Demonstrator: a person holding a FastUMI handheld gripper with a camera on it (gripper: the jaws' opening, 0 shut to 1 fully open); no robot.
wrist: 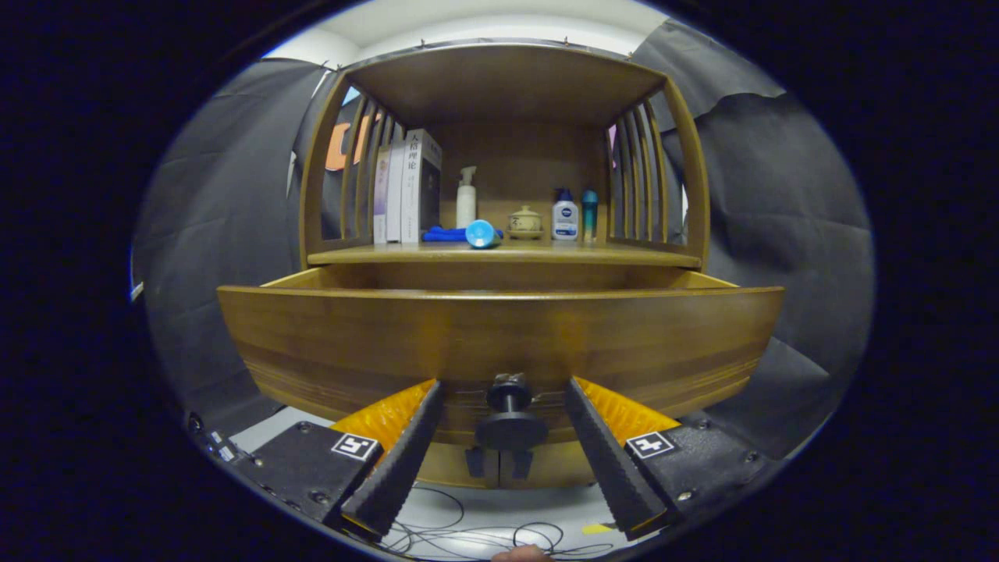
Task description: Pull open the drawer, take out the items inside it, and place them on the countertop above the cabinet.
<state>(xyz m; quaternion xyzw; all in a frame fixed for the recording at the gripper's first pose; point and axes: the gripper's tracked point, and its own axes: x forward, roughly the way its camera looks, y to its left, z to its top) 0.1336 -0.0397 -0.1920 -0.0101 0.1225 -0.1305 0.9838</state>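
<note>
The wooden drawer (499,343) of the cabinet is pulled out toward me, its front panel close ahead. Its dark round knob (510,417) sits between my fingers, which stand apart on either side without touching it. My gripper (506,386) is open. The drawer's inside is hidden behind the front panel. Above it runs the countertop (624,254), carrying a blue cloth (445,233) and a blue cylinder (481,233) lying on its side.
On the countertop stand several books (406,187) at the left, a white pump bottle (466,199), a small lidded pot (524,222), a white-and-blue bottle (564,216) and a teal bottle (589,212). Slatted side walls and a shelf roof enclose it. Cables (484,535) lie on the floor below.
</note>
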